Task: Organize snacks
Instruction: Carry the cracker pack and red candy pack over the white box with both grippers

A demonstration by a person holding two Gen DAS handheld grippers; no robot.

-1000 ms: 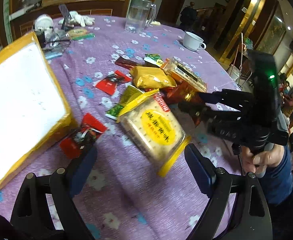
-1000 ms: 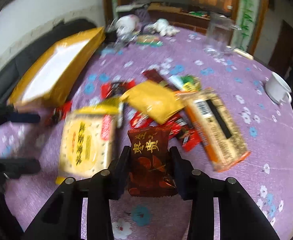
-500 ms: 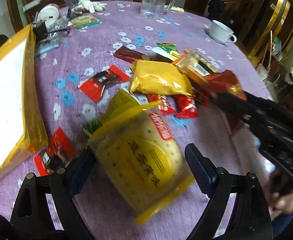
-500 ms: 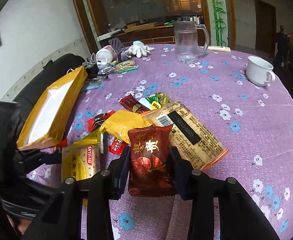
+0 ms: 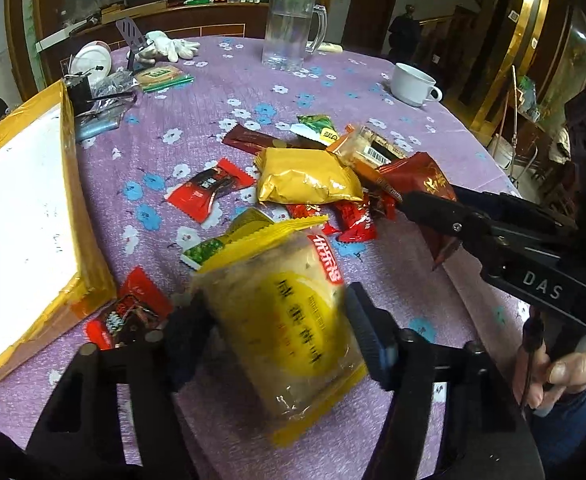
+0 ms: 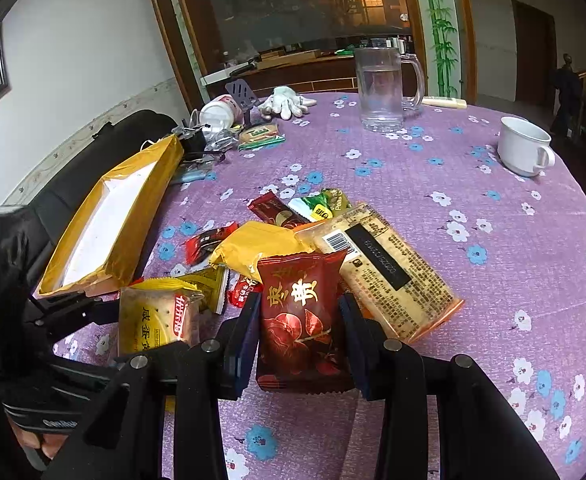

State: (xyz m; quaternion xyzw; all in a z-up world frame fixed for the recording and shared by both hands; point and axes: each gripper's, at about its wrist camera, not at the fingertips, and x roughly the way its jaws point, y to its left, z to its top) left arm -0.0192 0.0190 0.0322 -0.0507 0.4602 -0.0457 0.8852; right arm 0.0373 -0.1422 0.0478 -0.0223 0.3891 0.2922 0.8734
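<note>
My left gripper (image 5: 277, 328) is shut on a yellow cracker pack (image 5: 289, 320) and holds it above the purple cloth; the pack also shows in the right wrist view (image 6: 157, 316). My right gripper (image 6: 299, 320) is shut on a dark red snack pouch (image 6: 301, 316), seen from the left as well (image 5: 421, 180). A pile of snacks lies mid-table: a yellow pouch (image 5: 307, 176), a long orange biscuit pack (image 6: 381, 268), red candies (image 5: 209, 188) and a green packet (image 5: 321, 128). An open yellow box (image 5: 25, 216) with a white inside sits at the left.
A glass mug (image 5: 293, 32), a white cup (image 5: 413, 84), white gloves (image 5: 169, 48) and small clutter (image 5: 97, 80) stand at the far side of the round table (image 6: 493, 280). A black chair (image 6: 93, 160) is behind the box.
My left gripper has closed on the yellow cracker pack and lifted it. My right gripper still holds the red pouch and has risen and tilted back, showing more of the room.
</note>
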